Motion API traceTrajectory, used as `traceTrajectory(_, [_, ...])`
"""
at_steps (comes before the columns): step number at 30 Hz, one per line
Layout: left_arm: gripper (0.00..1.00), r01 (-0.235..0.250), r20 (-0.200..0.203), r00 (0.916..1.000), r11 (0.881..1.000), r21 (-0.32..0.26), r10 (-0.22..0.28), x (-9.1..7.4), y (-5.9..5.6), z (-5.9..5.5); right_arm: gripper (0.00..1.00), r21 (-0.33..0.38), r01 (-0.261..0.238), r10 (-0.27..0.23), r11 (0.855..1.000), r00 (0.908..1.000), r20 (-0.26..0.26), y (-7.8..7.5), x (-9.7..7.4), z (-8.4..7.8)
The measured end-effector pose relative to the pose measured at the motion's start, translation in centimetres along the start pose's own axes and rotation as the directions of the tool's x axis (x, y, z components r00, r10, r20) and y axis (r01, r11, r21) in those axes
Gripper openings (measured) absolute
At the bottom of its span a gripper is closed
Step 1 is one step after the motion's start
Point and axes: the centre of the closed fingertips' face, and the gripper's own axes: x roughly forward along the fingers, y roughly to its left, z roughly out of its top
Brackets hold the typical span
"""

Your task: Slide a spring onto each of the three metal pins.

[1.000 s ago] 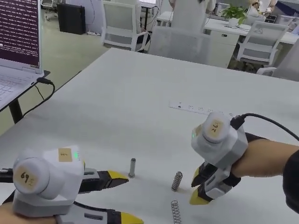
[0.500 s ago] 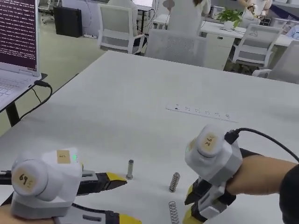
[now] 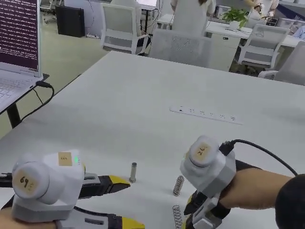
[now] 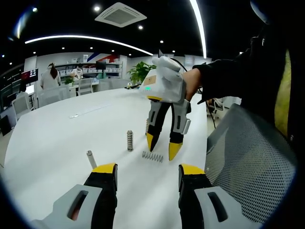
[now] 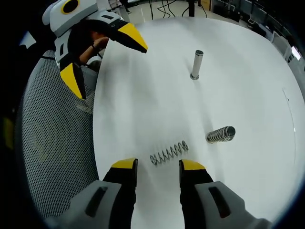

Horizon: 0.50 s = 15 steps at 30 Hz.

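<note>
The left tool (image 4: 147, 169) is nearest, held low with its jaws wide and empty. The right tool (image 5: 158, 164) points down, jaws apart with nothing gripped, its tips just over a loose spring (image 5: 169, 152) lying flat on the tabletop (image 3: 143, 95). Just beyond stands a sprung pin (image 5: 220, 134), upright, with a bare pin (image 5: 196, 64) near it on the left. Farther off lies a power strip (image 3: 205, 114).

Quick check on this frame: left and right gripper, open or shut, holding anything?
Left gripper: open, holding nothing.
Right gripper: open, holding nothing; the loose spring lies on the table just ahead of its jaws.
</note>
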Motion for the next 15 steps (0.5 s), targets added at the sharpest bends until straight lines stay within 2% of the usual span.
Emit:
traceTrajectory(5, [0.46,-0.001,0.000,1.0000,1.000,0.000,0.001,0.0,0.0,0.0,0.31,0.027,0.011,-0.011,1.000,0.9999,0.005,-0.2,0.4,0.3])
traceTrajectory(15, [0.46,0.000,0.000,1.0000,1.000,-0.003,0.000,0.0,0.1,0.0,0.30,0.018,0.034,-0.034,0.999,0.9994,0.003,-0.6,1.0,1.0])
